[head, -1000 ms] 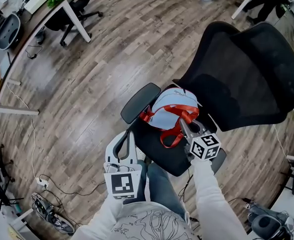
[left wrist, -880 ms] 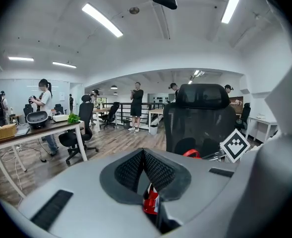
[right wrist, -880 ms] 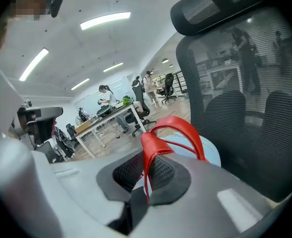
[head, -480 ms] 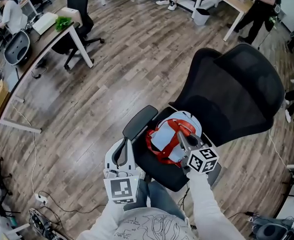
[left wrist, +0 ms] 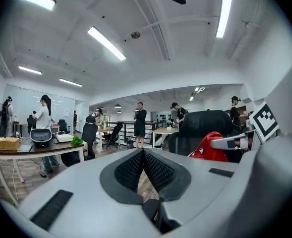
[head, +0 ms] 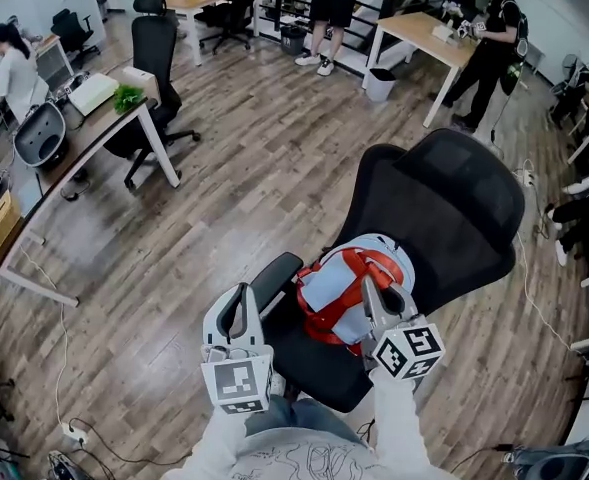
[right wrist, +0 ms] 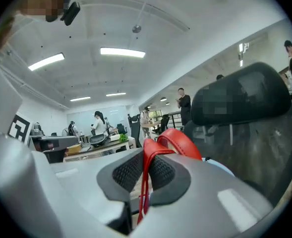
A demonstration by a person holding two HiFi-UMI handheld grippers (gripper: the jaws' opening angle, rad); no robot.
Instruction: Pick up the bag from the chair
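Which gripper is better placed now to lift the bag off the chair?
The right gripper: its jaws are shut on the red strap of the bag. The left gripper hangs beside the chair, jaws shut on nothing, apart from the bag.

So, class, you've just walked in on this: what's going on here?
A person stands over a black office chair with tongs in each hand. The right tongs are shut on the red strap of a light blue bag, which sits above the chair's seat against the backrest. The left tongs are shut on nothing, held off beside the armrest.
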